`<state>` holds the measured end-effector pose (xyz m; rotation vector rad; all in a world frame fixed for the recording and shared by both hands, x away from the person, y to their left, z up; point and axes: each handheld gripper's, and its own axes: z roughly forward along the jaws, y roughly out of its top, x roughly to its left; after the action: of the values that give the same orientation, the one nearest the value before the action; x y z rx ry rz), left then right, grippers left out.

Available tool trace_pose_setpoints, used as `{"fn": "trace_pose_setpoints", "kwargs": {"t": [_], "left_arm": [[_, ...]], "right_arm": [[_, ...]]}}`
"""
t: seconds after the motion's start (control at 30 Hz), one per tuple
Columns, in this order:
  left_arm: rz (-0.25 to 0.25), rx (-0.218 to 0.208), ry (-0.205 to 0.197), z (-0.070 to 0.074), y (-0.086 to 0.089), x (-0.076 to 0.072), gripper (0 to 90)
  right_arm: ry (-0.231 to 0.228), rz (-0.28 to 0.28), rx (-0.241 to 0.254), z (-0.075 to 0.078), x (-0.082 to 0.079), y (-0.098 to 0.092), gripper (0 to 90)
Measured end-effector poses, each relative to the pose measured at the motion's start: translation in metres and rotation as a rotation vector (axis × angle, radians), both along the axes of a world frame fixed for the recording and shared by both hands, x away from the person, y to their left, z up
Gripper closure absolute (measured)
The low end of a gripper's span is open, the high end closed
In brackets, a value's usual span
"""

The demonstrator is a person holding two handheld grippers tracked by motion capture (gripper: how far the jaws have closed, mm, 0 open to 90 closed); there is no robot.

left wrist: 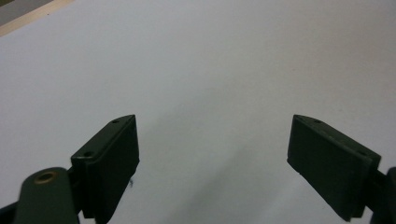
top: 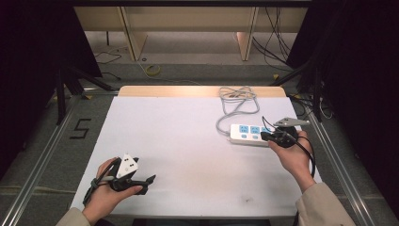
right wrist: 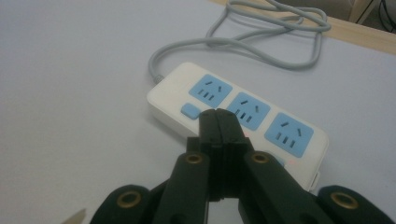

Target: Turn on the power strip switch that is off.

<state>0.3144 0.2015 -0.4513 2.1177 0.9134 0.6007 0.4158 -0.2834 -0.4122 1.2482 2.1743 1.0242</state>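
A: Nearest, what does the person's left hand hold?

B: The left tool point(top: 149, 179), a black two-jaw piece with a grey three-cornered plate on top, low at the near left of the white tabletop point(top: 188, 141). In the left gripper view its jaws stand wide apart with nothing but bare white surface between them.

A: And the right side?

B: Farther in and to the right, the person's right hand point(top: 294, 155) carries the right tool point(top: 264, 136). Its jaws are pressed together, pad against pad, with nothing between them. In the right gripper view the closed tip point(right wrist: 218, 122) sits over the near long edge of the white plastic power strip point(right wrist: 243, 109), between its first and second blue sockets, just beside the small blue switch point(right wrist: 189, 111). Whether the tip touches the strip I cannot tell.

A: Where does the strip lie?

B: At the right of the tabletop, past its middle, lying flat with three blue sockets facing up. Its grey cable point(top: 235, 101) leaves the left end and runs to loose loops at the far edge, by the bare wooden strip point(top: 164, 91) there.
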Motion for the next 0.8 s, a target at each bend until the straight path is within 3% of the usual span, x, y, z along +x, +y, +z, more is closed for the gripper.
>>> {"fn": "trace_pose_setpoints", "kwargs": {"t": [0.8], "left_arm": [[-0.001,-0.001,0.003,0.0,-0.001,0.0,16.2]], "right_arm": [[0.013,-0.009,-0.009,0.004,0.011,0.008,90.0]]}}
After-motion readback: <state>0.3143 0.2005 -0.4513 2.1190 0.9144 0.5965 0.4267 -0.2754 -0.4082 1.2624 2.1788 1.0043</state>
